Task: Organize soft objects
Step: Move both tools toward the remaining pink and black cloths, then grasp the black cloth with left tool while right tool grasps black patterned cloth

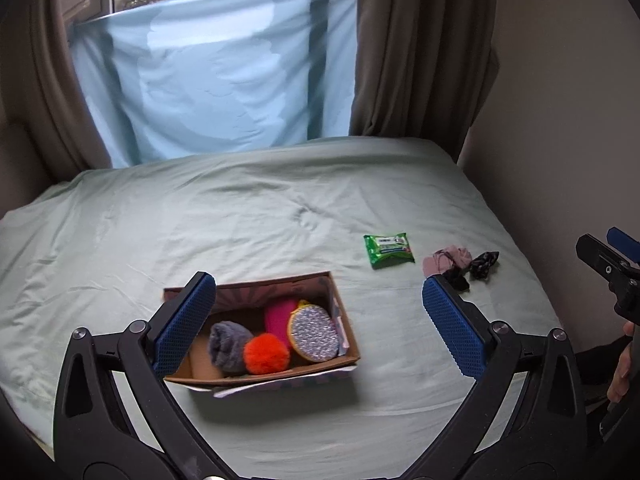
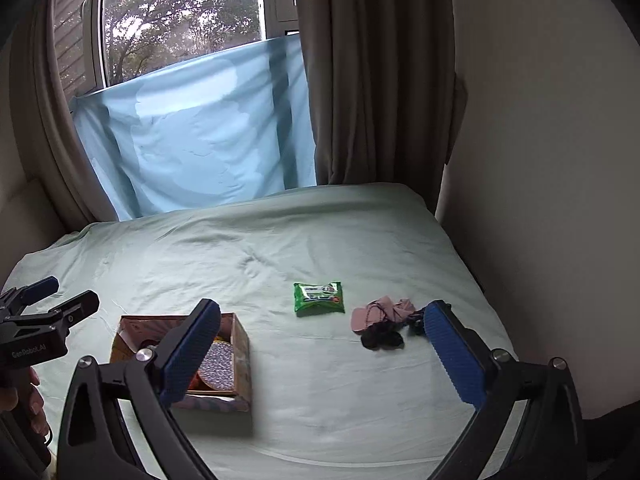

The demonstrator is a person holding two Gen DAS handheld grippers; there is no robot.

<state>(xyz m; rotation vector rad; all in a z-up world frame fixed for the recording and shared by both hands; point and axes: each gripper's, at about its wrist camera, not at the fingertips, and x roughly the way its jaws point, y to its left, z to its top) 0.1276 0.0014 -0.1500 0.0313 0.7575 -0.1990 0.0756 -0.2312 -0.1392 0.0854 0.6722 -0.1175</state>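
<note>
Both grippers hang above the bed (image 1: 280,208) with their blue-padded fingers spread wide and nothing between them. Below the left gripper (image 1: 320,328) sits an open cardboard box (image 1: 344,320), its left finger crossing the box's near-left corner. Inside lie a grey rolled cloth (image 1: 230,346), an orange pompom (image 1: 266,354), a pink item (image 1: 280,316) and a round glittery sponge (image 1: 314,332), packed close together. To the right of the box, well apart from it, a green wipes packet (image 2: 319,298) rests flat on the sheet. Just beyond it, a pink cloth (image 2: 380,312) and black scrunchies (image 2: 382,338) lie bunched together, near the right gripper's (image 2: 322,354) right finger.
</note>
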